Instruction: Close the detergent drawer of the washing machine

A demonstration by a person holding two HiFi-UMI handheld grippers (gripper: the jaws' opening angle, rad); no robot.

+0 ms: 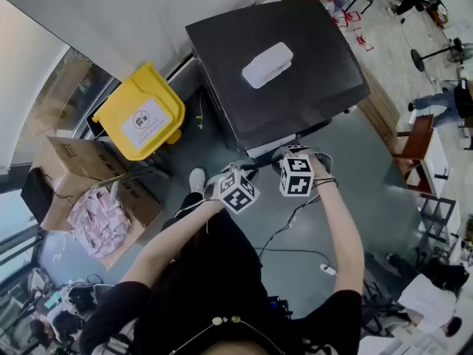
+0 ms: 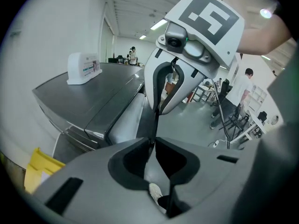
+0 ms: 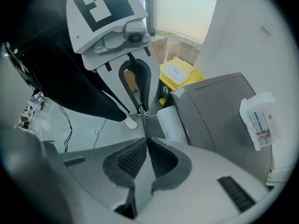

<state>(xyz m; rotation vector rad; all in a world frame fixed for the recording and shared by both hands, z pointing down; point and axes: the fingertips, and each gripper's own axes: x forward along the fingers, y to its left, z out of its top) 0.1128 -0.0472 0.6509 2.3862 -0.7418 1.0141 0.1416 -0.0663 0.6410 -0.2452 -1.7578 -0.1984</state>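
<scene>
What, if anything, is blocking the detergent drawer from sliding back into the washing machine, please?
Nothing visible does: the detergent drawer juts open from the washing machine, and its path back looks clear.

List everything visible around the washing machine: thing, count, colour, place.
washing machine: one, dark grey, centre
detergent drawer: one, white, jutting from the machine's front
packet: one, white, on the machine's top
bin: one, yellow, left of the machine
cardboard boxes: at least two, brown, by the bin
cloth: pink, in an open box
left hand-held gripper: grey, shut, empty
right hand-held gripper: grey, shut, empty
</scene>
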